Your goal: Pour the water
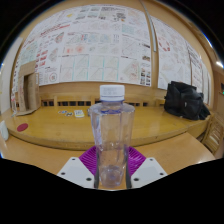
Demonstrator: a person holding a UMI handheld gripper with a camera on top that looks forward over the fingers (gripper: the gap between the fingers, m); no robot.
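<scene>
The gripper (111, 172) is held level, pointing straight forward across the desk (60, 150) toward the far wall. Its two fingers (76, 171) extend from the near side, one to each flank of the bottle, their light outer faces showing and the magenta pads (91, 158) visible on the inner faces.

A clear plastic bottle (111, 138) with a white screw cap (112, 92) stands upright between the jaws. The cap is on. The bottle's lower body sits against the magenta pads on both sides, with no gap discernible at either flank; the jaws are taken as closed on the bottle. Whether the bottle's base rests on the desk or is lifted clear cannot be told, as the base falls below what the view shows. No liquid level can be made out through the clear wall.

The desk is light wood, with a curved near edge just beyond the fingers. A second wooden surface (150, 122) lies beyond it, toward the wall. On that surface's right end sits a black bag (185, 99). Toward its left portion lie small flat items (72, 113), too small to identify. At the far left edge a small white object (21, 127) is seen.

The wall behind carries large white printed sheets (95, 45) covered in small figures and text, illegible. No receiving vessel is identified.
</scene>
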